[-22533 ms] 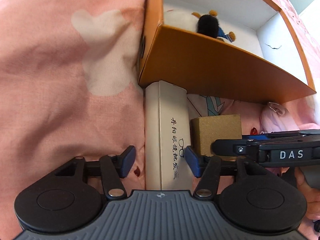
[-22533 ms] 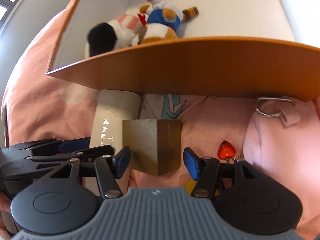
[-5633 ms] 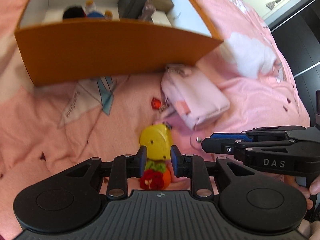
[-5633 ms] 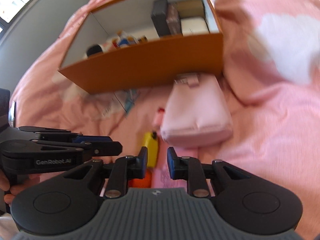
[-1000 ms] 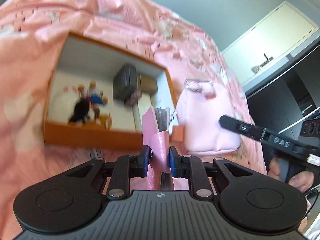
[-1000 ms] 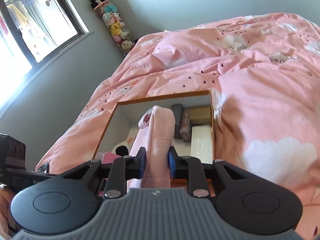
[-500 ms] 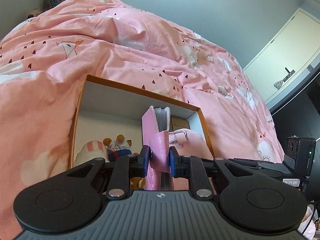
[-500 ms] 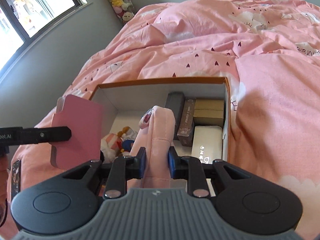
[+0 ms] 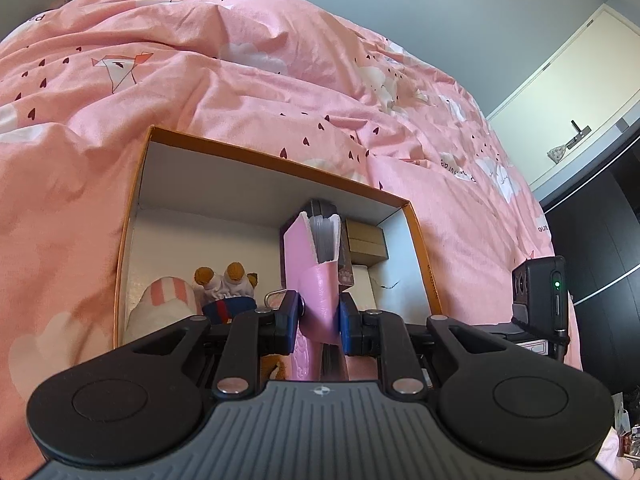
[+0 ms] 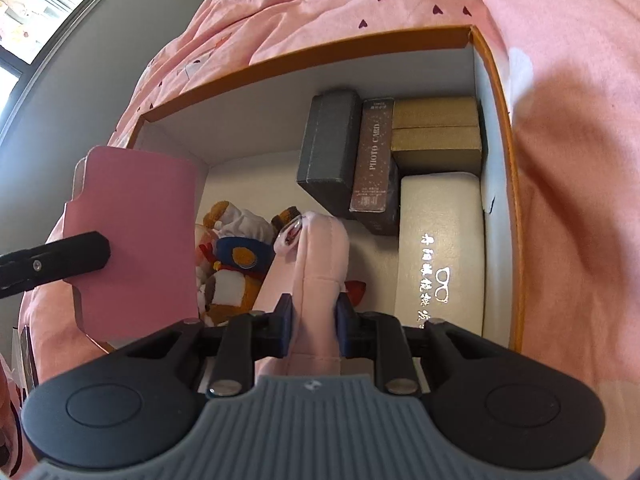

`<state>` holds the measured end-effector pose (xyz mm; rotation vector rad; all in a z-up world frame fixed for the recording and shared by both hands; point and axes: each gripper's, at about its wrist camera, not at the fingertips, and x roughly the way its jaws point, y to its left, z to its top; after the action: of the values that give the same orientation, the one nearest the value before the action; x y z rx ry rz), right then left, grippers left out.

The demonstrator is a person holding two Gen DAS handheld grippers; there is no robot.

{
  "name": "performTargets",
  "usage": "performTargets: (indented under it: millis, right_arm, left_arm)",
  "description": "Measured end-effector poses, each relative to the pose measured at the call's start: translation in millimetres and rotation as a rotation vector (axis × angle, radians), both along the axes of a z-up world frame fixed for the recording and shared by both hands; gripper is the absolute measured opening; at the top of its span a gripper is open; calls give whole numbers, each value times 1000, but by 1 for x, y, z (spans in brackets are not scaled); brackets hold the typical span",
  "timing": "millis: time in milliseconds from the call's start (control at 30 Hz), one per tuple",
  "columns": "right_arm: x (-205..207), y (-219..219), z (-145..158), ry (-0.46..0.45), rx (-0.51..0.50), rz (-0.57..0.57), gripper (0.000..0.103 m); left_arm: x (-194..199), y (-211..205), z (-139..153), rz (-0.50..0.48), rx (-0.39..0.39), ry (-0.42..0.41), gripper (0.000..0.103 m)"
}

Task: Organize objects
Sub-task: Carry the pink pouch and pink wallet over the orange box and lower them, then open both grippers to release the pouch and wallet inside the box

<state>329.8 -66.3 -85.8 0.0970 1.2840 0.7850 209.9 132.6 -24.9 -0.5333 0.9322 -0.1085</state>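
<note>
Behind pink pouch (image 10: 316, 264), plush toy (image 10: 236, 264) (pt. hidden)

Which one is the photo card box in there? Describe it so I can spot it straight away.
Look inside the orange box on the pink bedding, at its far right corner. The photo card box stands between the dark grey case and the two gold boxes. It alone is brown, speckled, and printed PHOTO CARD.

Left gripper (image 9: 319, 322) clamps pink notebook (image 9: 310, 264) (above box (image 9: 264, 162)).

Plush toys (image 10: 236, 264) at the box's (image 10: 500, 128) left; cases (image 10: 440, 236) along its right wall.
</note>
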Motion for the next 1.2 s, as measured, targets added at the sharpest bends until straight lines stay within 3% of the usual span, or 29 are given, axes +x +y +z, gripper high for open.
performTargets:
  millis: [167, 400, 567, 600, 667, 767, 867, 1033, 1200]
  right_arm:
    - [7, 12, -13, 34, -77, 30, 23]
    - [-4, 31, -15, -66, -224, 93, 34]
    - [-14, 32, -5, -128, -254, 140, 36]
    - [-16, 30, -1, -145, -253, 146, 34]
    - [-19, 27, 4, -161, -243, 163, 19]
    - [-21, 26, -2, -139, -248, 187, 11]
    - [-23, 27, -12, -122, -263, 189, 11]
    - [-24, 9, 8, -160, -213, 136, 8]
    - [-22, 0, 21, -221, -231, 119, 13]
  left_arm:
    - [6, 0, -9, -14, -23, 18, 23]
    - [12, -4, -23, -35, -55, 55, 23]
    - [12, -5, -28, -50, -82, 63, 23]
    - [12, -5, -29, -54, -91, 65, 23]
    - [13, -7, -31, -60, -108, 71, 23]
    - [17, -10, -37, -68, -138, 78, 23]
    - [21, -12, -48, -69, -212, 88, 23]
    - [26, -13, -71, -40, -342, 104, 23]
    - [31, -17, -89, -41, -343, 156, 23]
